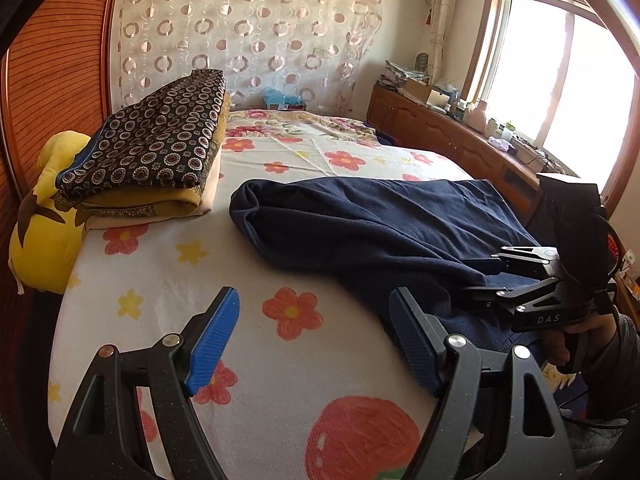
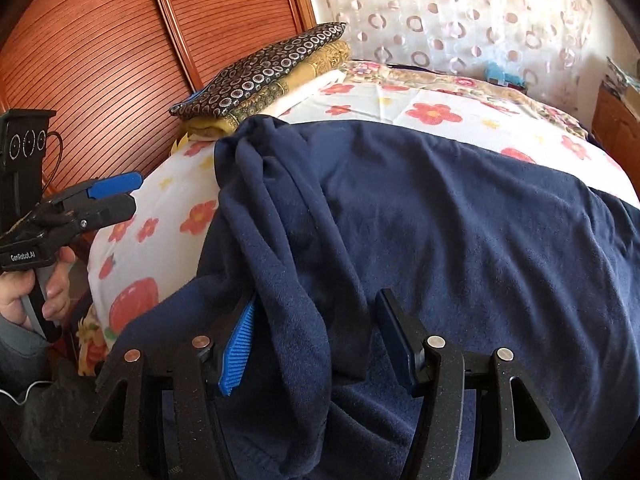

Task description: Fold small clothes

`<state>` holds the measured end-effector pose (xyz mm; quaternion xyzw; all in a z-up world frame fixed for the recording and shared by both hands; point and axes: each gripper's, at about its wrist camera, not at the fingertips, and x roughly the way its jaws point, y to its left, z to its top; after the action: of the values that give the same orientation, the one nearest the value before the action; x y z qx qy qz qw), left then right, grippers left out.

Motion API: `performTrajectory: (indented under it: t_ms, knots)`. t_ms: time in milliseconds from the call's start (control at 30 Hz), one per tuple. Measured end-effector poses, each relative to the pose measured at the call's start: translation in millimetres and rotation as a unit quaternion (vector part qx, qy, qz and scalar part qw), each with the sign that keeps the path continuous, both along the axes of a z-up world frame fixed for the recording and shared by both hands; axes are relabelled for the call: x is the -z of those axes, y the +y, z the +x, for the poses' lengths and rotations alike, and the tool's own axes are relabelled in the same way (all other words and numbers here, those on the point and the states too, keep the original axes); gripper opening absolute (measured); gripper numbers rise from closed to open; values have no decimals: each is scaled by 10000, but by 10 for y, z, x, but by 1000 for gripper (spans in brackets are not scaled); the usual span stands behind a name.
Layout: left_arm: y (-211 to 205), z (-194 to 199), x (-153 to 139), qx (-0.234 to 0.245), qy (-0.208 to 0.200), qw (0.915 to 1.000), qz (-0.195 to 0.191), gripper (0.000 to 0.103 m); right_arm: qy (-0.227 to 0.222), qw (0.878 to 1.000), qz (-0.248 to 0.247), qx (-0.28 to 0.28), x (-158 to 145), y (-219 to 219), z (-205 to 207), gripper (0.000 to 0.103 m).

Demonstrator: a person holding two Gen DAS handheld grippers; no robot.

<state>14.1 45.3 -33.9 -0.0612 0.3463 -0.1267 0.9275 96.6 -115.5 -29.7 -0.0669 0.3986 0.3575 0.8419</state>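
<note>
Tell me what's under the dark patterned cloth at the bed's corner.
Beneath the dark patterned cloth lies a folded mustard-yellow blanket, then a cream layer, all stacked on the floral bedsheet. Whether anything more is tucked inside the stack is covered from view.

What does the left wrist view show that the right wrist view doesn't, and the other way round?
Only the left wrist view: the window, the wooden cabinet beneath it, the yellow plush toy, and the left gripper open over bare bedsheet.

Only the right wrist view: the right gripper open, with a bunched fold of the navy garment between its fingers.

Both: the garment spread on the flowered sheet, the folded blankets, the circle-patterned curtain and the wooden slatted panel.
</note>
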Motion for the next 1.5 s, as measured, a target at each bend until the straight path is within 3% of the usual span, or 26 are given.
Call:
performTrajectory:
  t_ms: [300,333,367,433,533,767,1033,1167,1300,1500]
  knots:
    - [-39,-35,-7,74,-11,10000,12,78,26,9999,-85,48,-10,44,101,58]
    - [-40,-36,-4,78,-10,10000,12,78,-10,10000,-88,9,-6,68,94,45]
    - [-42,-37,-1,78,-10,10000,18,78,-19,9999,-59,-87,-16,71,47,39]
    - [-42,-37,6,76,-6,10000,14,78,-191,9995,-172,-186,-24,131,-49,18]
    - [-40,-34,15,70,10,10000,22,78,-596,9974,-326,-259,-75,193,-230,7]
    - [-30,-40,-15,48,-35,10000,37,78,-1247,9919,221,46,-473,-35,-498,5]
    - [-158,-10,-39,212,-49,9997,88,78,-1730,9812,94,849,-770,-791,-731,5]
    - [-285,40,-57,267,-55,9993,256,78,-1647,9757,-95,1443,-698,-1258,-835,5]
    - [-372,62,-96,426,-130,9989,155,78,-1519,9697,-368,1876,-598,-1550,-914,5]
    - [-482,127,-135,510,-172,9984,191,78,-1161,9661,-897,2126,-396,-1496,-714,6]
